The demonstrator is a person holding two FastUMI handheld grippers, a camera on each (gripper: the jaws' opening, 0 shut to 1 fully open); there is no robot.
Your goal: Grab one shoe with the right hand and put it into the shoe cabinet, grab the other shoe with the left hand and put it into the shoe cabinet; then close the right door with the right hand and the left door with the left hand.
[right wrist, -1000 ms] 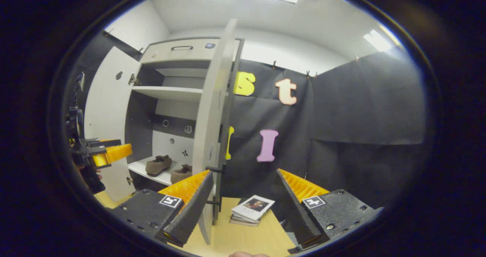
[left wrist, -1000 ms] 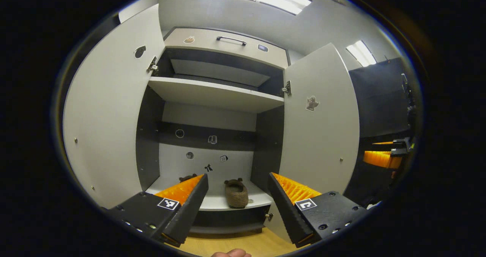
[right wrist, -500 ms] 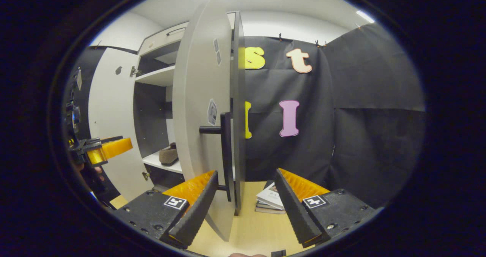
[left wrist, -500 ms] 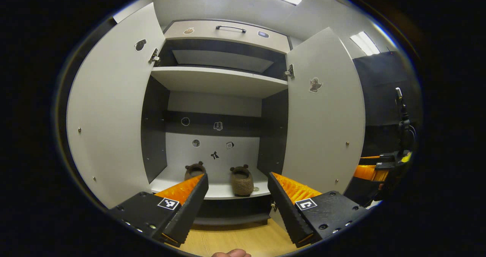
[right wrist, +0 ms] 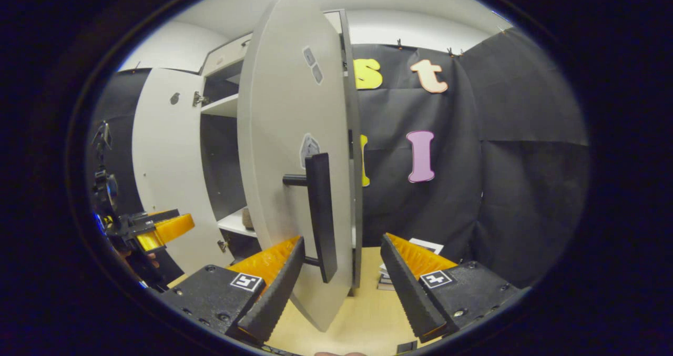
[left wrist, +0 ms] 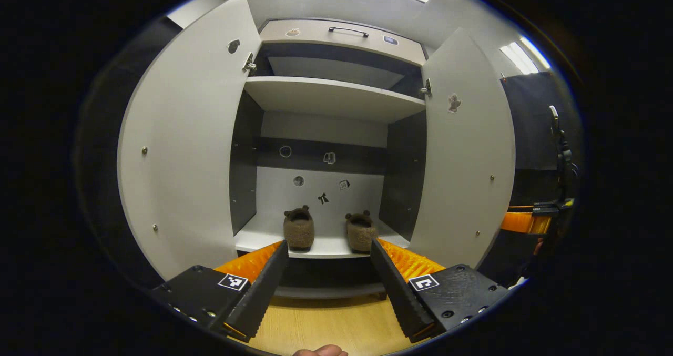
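Right gripper view: right claw [right wrist: 342, 287], fingers apart (gripping nothing), straddles the pale grey cabinet door's [right wrist: 286, 151] black bar handle [right wrist: 320, 214].

A staged recording booth: black cloth walls [right wrist: 515, 135], a shoe cabinet [left wrist: 336, 88], strip ceiling lights [left wrist: 518, 59].

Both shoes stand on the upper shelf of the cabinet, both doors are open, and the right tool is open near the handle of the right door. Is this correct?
Not quite. In the left gripper view the two shoes stand on the lower shelf, not the upper shelf. The rest holds: the left door and right door are open, and the right tool is open near the handle.
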